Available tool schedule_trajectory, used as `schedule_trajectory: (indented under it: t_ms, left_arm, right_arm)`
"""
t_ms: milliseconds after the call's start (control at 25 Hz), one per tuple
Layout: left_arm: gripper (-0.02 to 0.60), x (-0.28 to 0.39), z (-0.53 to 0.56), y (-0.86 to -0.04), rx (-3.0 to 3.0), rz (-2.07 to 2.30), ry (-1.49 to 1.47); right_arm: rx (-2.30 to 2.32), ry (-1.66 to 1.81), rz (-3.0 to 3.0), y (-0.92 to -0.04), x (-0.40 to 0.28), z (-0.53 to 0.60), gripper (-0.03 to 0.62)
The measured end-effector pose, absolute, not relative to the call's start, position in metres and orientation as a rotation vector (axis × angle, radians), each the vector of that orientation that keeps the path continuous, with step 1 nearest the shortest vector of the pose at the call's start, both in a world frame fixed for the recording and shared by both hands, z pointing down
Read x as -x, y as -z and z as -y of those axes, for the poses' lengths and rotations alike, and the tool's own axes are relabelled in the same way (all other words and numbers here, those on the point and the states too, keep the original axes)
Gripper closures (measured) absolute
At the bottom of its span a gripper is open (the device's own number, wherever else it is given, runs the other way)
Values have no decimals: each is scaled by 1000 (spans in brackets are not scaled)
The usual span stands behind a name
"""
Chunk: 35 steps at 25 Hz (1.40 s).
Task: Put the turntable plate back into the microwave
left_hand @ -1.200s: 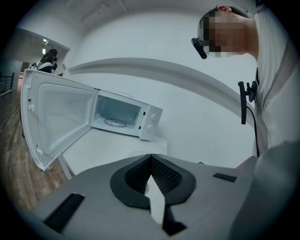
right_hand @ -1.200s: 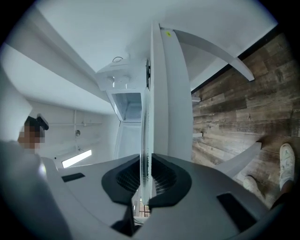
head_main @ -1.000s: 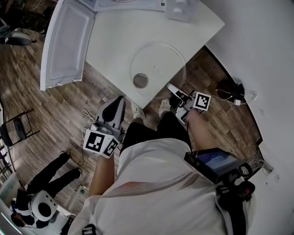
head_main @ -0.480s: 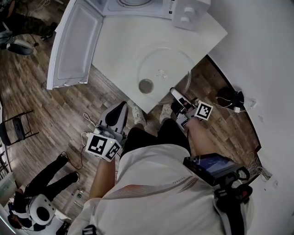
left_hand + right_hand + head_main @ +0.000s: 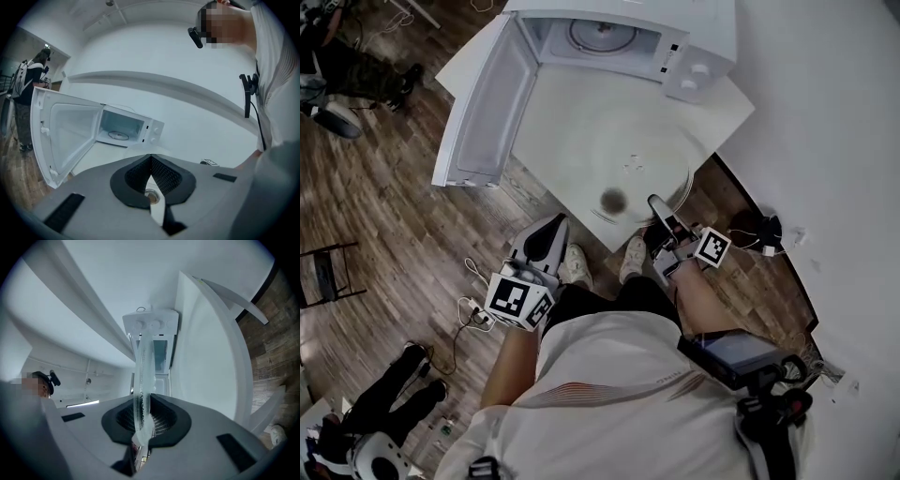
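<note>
R tool (image 5: 657, 206) clamped on near rim of glass turntable plate (image 5: 639, 167), which juts ahead of it over worktop (image 5: 567, 112) twd open microwave (image 5: 619, 33); L tool (image 5: 546, 234) jaws together, empty.

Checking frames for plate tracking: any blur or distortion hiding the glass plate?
Head view: glass plate motion-smeared, faint against the white table. Right gripper view: it sits edge-on, soft near the lens, fisheye with dark corners. Left gripper view: fisheye bends wall lines; microwave sharp.
</note>
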State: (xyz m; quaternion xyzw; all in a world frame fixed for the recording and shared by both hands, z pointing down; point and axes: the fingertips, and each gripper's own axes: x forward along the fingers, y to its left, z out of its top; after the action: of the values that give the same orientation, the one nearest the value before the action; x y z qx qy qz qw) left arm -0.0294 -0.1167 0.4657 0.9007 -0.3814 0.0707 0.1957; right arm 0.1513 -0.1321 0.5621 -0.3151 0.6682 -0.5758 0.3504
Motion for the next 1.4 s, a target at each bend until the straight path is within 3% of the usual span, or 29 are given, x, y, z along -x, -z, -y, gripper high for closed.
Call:
schedule_trajectory:
  t_ms: [520,1400]
  left_arm:
    - [571,105,143,-426,-2626,1021,-61]
    - [571,92,219,-455,-2508,1245,-87]
  right_arm:
    - [969,1396,-1545,-526,-91,205,565]
    - [1025,1421,-1419,-564,-76,397,565]
